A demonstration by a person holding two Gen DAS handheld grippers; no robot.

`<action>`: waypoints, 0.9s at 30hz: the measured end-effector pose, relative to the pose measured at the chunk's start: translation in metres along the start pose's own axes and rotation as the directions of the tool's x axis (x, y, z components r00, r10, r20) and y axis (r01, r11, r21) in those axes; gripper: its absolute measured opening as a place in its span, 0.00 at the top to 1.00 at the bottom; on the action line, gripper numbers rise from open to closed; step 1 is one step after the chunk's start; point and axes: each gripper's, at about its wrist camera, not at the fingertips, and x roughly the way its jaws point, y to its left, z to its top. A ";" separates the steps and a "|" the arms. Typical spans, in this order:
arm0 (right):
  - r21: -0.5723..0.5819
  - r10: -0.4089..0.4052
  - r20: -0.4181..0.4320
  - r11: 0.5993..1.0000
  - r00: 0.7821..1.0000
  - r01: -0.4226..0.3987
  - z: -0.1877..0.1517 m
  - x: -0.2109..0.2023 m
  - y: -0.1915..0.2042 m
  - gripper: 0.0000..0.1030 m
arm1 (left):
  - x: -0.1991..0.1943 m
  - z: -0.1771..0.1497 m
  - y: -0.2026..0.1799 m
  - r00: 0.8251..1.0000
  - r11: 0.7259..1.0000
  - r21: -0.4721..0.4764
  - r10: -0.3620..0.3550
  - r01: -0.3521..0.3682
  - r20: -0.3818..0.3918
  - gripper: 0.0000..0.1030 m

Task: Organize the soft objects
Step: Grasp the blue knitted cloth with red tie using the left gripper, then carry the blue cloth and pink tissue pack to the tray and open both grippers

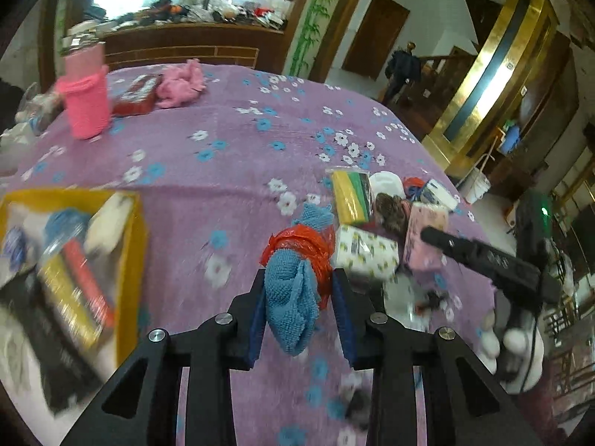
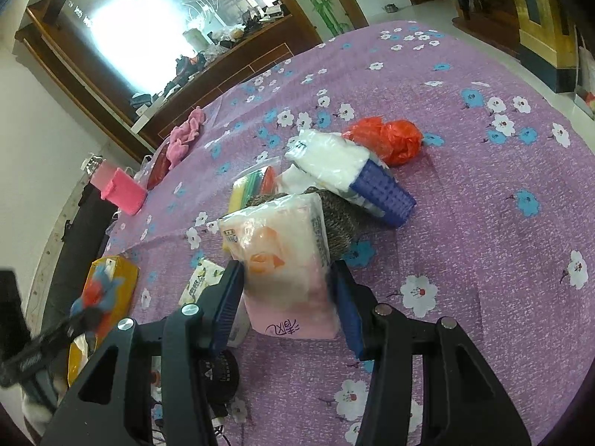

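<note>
With the left gripper clenched on the blue knitted cloth bound in red plastic and the right gripper grasping the pink plastic-wrapped tissue pack, the limp cloth (held only at one end) could slip free short of the yellow box.

left wrist view: looks forward and down along the left gripper, close above the purple cloth, facing the far sideboard. right wrist view: same downward tilt along the right gripper, rolled, close over the pile. both views share the pink tissue pack, yellow box and pink cup.
</note>
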 end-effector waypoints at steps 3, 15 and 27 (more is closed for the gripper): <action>-0.006 0.005 0.010 1.000 1.000 -0.005 -0.002 -0.001 0.003 0.55 | -0.026 -0.025 0.004 0.999 1.000 -0.022 -0.011 0.012 0.036 0.70; -0.090 -0.004 0.064 0.996 0.998 0.010 -0.029 -0.045 0.040 0.55 | -0.128 -0.101 0.088 0.989 0.982 -0.190 0.034 -0.006 0.147 0.69; -0.255 0.107 -0.016 0.961 0.994 -0.108 -0.059 -0.072 0.140 0.54 | -0.168 -0.153 0.161 0.979 0.929 -0.366 0.120 -0.053 0.163 0.69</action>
